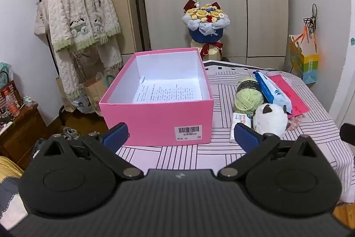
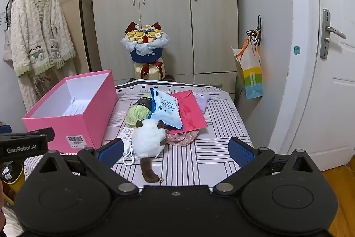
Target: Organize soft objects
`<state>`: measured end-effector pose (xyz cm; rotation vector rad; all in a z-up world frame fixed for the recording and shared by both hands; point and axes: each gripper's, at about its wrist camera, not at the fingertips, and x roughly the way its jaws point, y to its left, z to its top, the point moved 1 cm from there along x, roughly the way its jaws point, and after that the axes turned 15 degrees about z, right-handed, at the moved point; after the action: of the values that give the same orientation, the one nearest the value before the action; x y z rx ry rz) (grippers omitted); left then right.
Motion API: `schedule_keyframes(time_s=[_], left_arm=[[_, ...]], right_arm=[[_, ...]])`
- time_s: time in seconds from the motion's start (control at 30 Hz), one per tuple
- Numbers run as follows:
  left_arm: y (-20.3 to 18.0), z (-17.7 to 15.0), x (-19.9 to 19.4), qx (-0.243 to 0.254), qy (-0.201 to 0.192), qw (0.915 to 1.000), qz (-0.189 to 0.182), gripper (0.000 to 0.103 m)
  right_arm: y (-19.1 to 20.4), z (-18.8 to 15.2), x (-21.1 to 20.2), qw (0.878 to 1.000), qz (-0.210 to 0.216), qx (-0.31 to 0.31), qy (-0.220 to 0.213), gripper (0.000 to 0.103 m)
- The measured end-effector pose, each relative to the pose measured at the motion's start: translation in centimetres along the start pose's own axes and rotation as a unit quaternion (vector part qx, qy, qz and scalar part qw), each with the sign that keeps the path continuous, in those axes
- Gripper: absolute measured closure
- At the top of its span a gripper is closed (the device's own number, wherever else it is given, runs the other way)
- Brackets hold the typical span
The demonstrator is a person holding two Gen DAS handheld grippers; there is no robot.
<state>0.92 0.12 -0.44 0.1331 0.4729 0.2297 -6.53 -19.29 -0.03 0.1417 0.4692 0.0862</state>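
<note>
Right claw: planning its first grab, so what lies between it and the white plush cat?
Only bare striped tablecloth, plus the white plush cat's own brown tail trailing toward the open right claw, as the right wrist view shows.

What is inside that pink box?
The pink box holds only a sheet of printed paper lying on its white floor. Its near wall hides the front strip of the floor.

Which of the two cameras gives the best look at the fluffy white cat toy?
The right wrist view: the white cat toy shows whole, brown tail included, ahead of the open jaws. In the left wrist view the toy is partly hidden behind the left gripper's right finger, tail unseen.
</note>
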Motion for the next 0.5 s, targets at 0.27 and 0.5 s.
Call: schedule_keyframes(time_s=[0.27,0.5], left_arm=[[1.0,-0.3,0.1,-0.018,0.002,0.9996,-0.023,0.0],[0.6,-0.3,0.9,-0.002,0.009,0.9998,-0.015,0.0]], right_arm=[[-0.1,-0.2,-0.2,1.0,-0.004,-0.003,0.0,0.001],[-0.8,-0.6,0.6,1.0,-0.009,-0.006,0.004,0.001]])
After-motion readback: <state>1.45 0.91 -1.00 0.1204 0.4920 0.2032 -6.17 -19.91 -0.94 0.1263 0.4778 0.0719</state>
